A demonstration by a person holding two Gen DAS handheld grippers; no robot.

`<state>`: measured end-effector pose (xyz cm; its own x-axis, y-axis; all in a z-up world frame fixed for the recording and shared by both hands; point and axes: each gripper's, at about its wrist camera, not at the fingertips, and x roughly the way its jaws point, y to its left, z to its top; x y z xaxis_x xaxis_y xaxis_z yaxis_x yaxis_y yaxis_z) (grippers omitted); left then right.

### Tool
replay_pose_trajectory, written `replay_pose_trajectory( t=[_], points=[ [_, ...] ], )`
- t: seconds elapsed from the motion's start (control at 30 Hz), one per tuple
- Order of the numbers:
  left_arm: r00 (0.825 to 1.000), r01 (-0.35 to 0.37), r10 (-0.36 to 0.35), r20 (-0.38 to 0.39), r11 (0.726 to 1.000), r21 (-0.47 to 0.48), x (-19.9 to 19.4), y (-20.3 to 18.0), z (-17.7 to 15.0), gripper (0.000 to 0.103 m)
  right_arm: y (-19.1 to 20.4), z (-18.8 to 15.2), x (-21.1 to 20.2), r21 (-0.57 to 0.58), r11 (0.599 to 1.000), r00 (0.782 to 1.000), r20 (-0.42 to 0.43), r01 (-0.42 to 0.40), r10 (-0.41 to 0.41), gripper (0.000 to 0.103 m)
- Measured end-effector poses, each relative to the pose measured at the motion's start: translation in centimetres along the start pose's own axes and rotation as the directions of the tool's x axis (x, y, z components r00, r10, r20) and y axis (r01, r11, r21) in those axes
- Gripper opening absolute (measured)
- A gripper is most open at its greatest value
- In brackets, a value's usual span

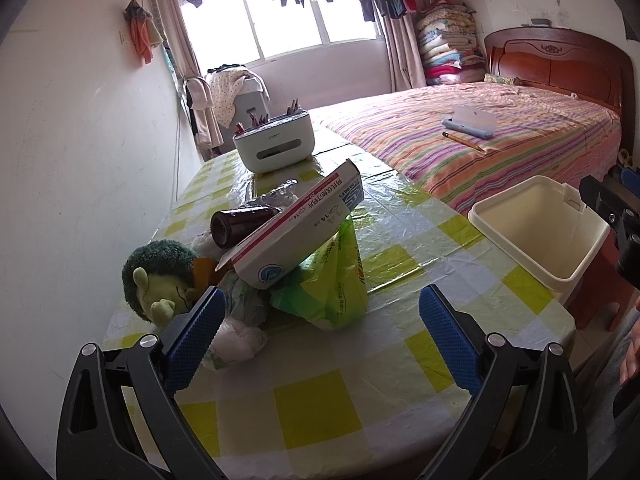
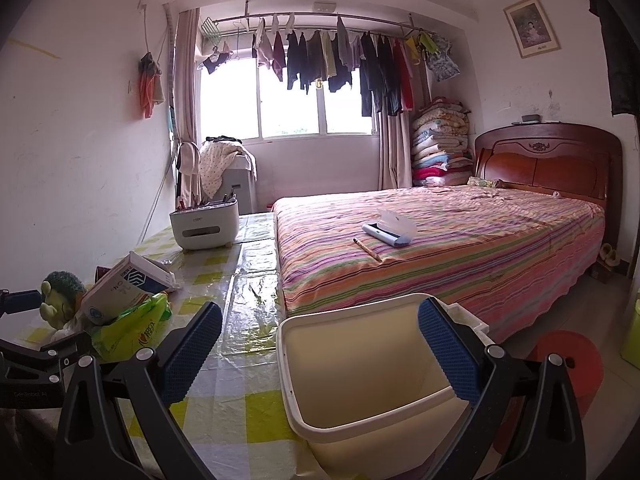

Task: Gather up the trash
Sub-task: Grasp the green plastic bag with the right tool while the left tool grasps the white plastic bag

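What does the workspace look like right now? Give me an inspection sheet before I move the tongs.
Surface: table under a yellow-green checked plastic cloth, set against the bed.
Job's things: white medicine box tilted on top of a green plastic bag; brown bottle lying on its side; crumpled clear wrappers; cream bin open and empty, on a red stool at the table's edge.
Clutter: green-haired plush doll; white organizer holding pens.
Tongs: left tongs open, facing the pile; right tongs open, above the bin.
Cables: thin cord down the left wall.
Surroundings: laundry hanging at the window, folded quilts, pencil and case on the bed.
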<state>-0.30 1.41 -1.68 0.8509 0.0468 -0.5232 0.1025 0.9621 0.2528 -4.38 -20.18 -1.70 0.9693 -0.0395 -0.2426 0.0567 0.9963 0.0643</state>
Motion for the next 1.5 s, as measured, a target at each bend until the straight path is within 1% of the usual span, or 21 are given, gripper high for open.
replay_pose_trajectory(
  t=[0.13,0.2,0.27,0.37,0.47,0.57,0.6,0.67,0.73,0.8,0.9,1.0,1.1,1.2,1.23,1.27,1.3,1.33,1.43,1.47,1.5],
  points=[
    [1.0,-0.008,0.007,-0.018,0.998,-0.055,0.2,2.1,-0.2,0.096,0.8,0.1,0.4,-0.03,0.999,1.0,-0.002,-0.027,0.027,0.096],
    [0.999,-0.009,0.006,-0.034,0.996,-0.088,0.4,3.3,-0.4,0.096,1.4,0.2,0.7,-0.036,0.998,0.998,-0.013,-0.056,0.055,0.096],
    [0.998,-0.013,0.006,-0.055,0.993,-0.122,0.6,4.6,-0.7,0.096,2.1,0.2,1.1,-0.019,0.994,0.994,-0.018,-0.106,0.106,0.096],
    [0.996,-0.019,0.004,-0.086,0.984,-0.175,0.9,6.7,-1.4,0.096,3.8,0.0,2.0,-0.029,0.984,0.984,-0.046,-0.176,0.175,0.096],
    [0.994,-0.044,0.021,-0.108,0.975,-0.219,1.1,8.9,-2.1,0.096,5.8,-0.1,3.0,-0.019,0.966,0.962,-0.102,-0.258,0.255,0.096],
    [0.992,-0.074,0.045,-0.119,0.964,-0.254,0.9,10.8,-2.9,0.096,7.8,-0.4,4.1,0.014,0.94,0.923,-0.187,-0.34,0.337,0.096],
    [0.991,-0.082,0.051,-0.121,0.961,-0.264,0.9,11.4,-3.1,0.096,8.3,-0.4,4.6,0.03,0.933,0.905,-0.232,-0.358,0.355,0.096],
    [0.99,-0.097,0.062,-0.129,0.954,-0.285,0.7,12.5,-3.6,0.096,9.7,-0.4,5.4,0.047,0.913,0.871,-0.285,-0.405,0.401,0.096],
    [0.988,-0.106,0.065,-0.142,0.946,-0.305,0.7,13.5,-4.2,0.096,11.0,-0.3,6.2,0.066,0.901,0.844,-0.325,-0.429,0.426,0.096],
    [0.986,-0.114,0.067,-0.155,0.941,-0.32,0.8,14.2,-4.7,0.096,11.8,-0.1,7.2,0.103,0.885,0.808,-0.372,-0.454,0.457,0.096],
    [0.984,-0.115,0.062,-0.164,0.934,-0.338,0.8,14.9,-5.2,0.096,13.7,0.0,8.9,0.113,0.879,0.775,-0.43,-0.463,0.464,0.096],
    [0.985,-0.11,0.056,-0.165,0.933,-0.343,1.0,14.8,-5.2,0.096,16.0,-0.7,11.1,0.067,0.888,0.751,-0.507,-0.455,0.423,0.096],
    [0.985,-0.102,0.049,-0.165,0.939,-0.329,1.1,14.3,-5.0,0.096,17.2,-1.2,13.3,0.071,0.891,0.714,-0.572,-0.448,0.404,0.096],
    [0.985,-0.095,0.044,-0.168,0.946,-0.308,1.6,13.7,-4.6,0.096,18.1,-1.5,14.6,0.068,0.892,0.694,-0.603,-0.447,0.394,0.094],
    [0.985,-0.092,0.041,-0.17,0.948,-0.305,1.9,13.5,-4.3,0.096,18.3,-1.5,14.8,0.067,0.888,0.689,-0.606,-0.455,0.398,0.09],
    [0.984,-0.084,0.032,-0.173,0.949,-0.303,2.2,13.4,-4.1,0.096,18.5,-1.5,14.9,0.067,0.882,0.681,-0.609,-0.466,0.406,0.076],
    [0.984,-0.068,0.014,-0.178,0.951,-0.302,2.6,13.3,-3.9,0.096,18.8,-1.5,14.9,0.074,0.872,0.669,-0.611,-0.484,0.423,0.067],
    [0.983,-0.053,-0.004,-0.183,0.951,-0.303,3.1,13.3,-3.8,0.096,18.9,-1.4,14.8,0.086,0.861,0.656,-0.611,-0.502,0.443,0.05],
    [0.979,-0.046,-0.015,-0.204,0.955,-0.293,4.1,12.9,-3.3,0.096,19.1,-1.3,14.0,0.055,0.853,0.665,-0.602,-0.519,0.443,0.038],
    [0.976,-0.04,-0.024,-0.214,0.957,-0.288,4.5,12.7,-3.2,0.096,18.9,-1.1,13.7,0.063,0.849,0.664,-0.594,-0.524,0.454,0.033],
    [0.974,-0.033,-0.034,-0.224,0.957,-0.288,4.9,12.6,-3.2,0.096,18.5,-1.0,13.2,0.076,0.846,0.662,-0.586,-0.528,0.467,0.031]
  ],
)
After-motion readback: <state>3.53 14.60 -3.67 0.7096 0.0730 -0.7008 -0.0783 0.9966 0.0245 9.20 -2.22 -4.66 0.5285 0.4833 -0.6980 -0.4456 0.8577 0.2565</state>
